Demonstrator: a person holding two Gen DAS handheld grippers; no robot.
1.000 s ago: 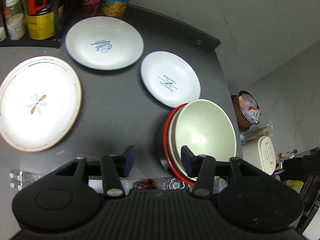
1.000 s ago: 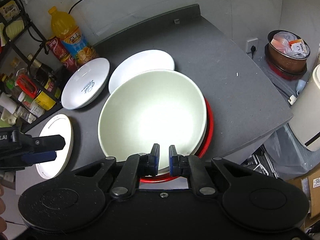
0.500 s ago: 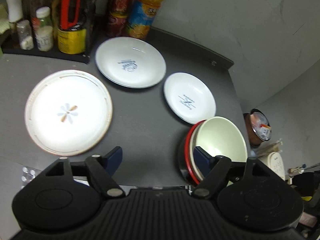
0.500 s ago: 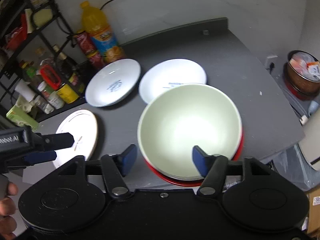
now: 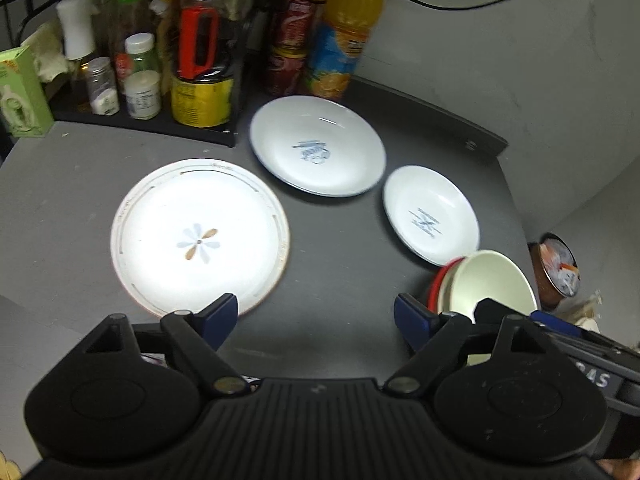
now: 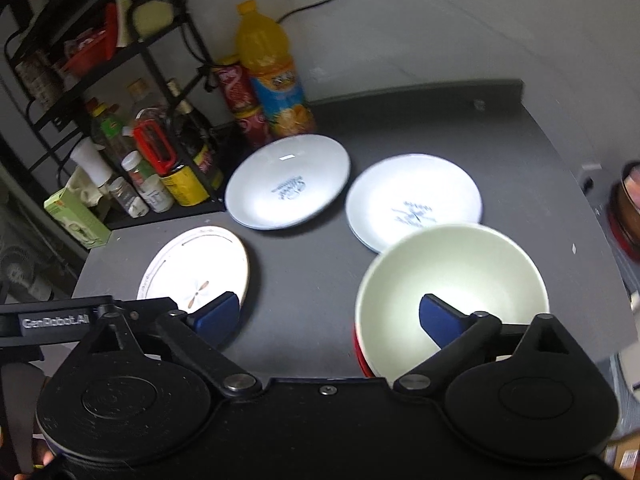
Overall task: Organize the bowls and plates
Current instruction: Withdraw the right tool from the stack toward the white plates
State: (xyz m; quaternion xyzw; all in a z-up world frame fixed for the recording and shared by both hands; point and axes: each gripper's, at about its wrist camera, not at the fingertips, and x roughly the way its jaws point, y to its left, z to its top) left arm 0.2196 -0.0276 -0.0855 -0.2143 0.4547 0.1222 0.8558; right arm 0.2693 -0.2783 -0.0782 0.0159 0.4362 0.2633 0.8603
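Left gripper (image 5: 316,316) of mine hangs over the dark counter (image 5: 340,264) with its jaws spread wide and nothing between them. From this wrist view the flower plate (image 5: 200,238) lies flat just beyond my left finger, the larger logo plate (image 5: 318,146) sits farther back near the orange juice bottle (image 5: 346,36), and the smaller logo plate (image 5: 431,215) lies to its right. Nearest the counter's right edge stands the pale green bowl (image 5: 490,280), nested in what looks like a red-rimmed bowl (image 5: 438,280) under it.

Seen from the right wrist, my right gripper (image 6: 328,316) is just as wide open and holds nothing. Its right finger shows in front of the pale green bowl (image 6: 452,276); whether it touches the bowl I cannot tell. The smaller logo plate (image 6: 414,200) sits close behind the bowl, and their rims overlap in this view. The larger logo plate (image 6: 288,182) and the flower plate (image 6: 194,266) lie apart from one another, and the left gripper's body reaches in low at the left.

I judge all of these to be glazed ceramic: stiff, fairly heavy, slick and easily chipped. I would take each plate by the rim, one finger over and one under, with the shallow flower plate hardest to get beneath, and set it down gently.
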